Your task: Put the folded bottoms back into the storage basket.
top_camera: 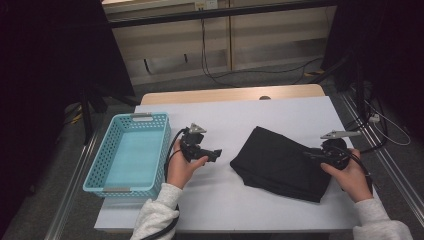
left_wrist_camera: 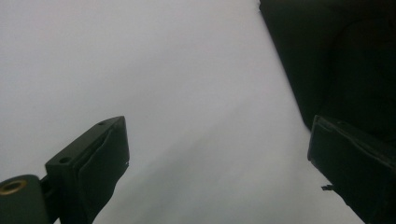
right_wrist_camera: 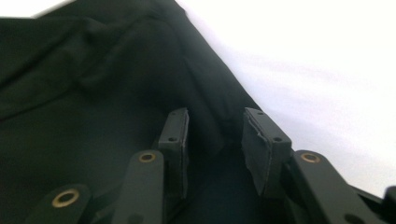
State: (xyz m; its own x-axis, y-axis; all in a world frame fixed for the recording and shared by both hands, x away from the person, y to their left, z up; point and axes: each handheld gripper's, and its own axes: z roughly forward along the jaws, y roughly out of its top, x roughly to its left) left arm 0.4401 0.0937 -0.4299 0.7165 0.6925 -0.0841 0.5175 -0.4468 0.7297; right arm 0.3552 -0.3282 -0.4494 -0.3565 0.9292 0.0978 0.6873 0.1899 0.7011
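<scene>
A folded black cloth [top_camera: 282, 164] lies on the white surface [top_camera: 225, 120], and the right gripper [top_camera: 320, 154] sits at its right edge. In the right gripper view its jaws are partly spread, with a ridge of the black cloth [right_wrist_camera: 93, 93] between them; the jaws stand on either side of the fold, but it is hard to tell if they press on it. The bare white surface [right_wrist_camera: 303, 60] shows past the right jaw. The left gripper [top_camera: 214, 154] is held just above the surface, apart from the cloth, with its jaws pointing toward it. In the left gripper view its jaws are spread wide, with nothing but bare surface [left_wrist_camera: 140, 70] between them, and the dark cloth [left_wrist_camera: 336, 60] lies beyond the right jaw. A blue basket [top_camera: 131, 152] with holes in its walls sits behind the left gripper, near the person's left hand [top_camera: 182, 170]. The right hand [top_camera: 350, 177] holds the other gripper from behind.
</scene>
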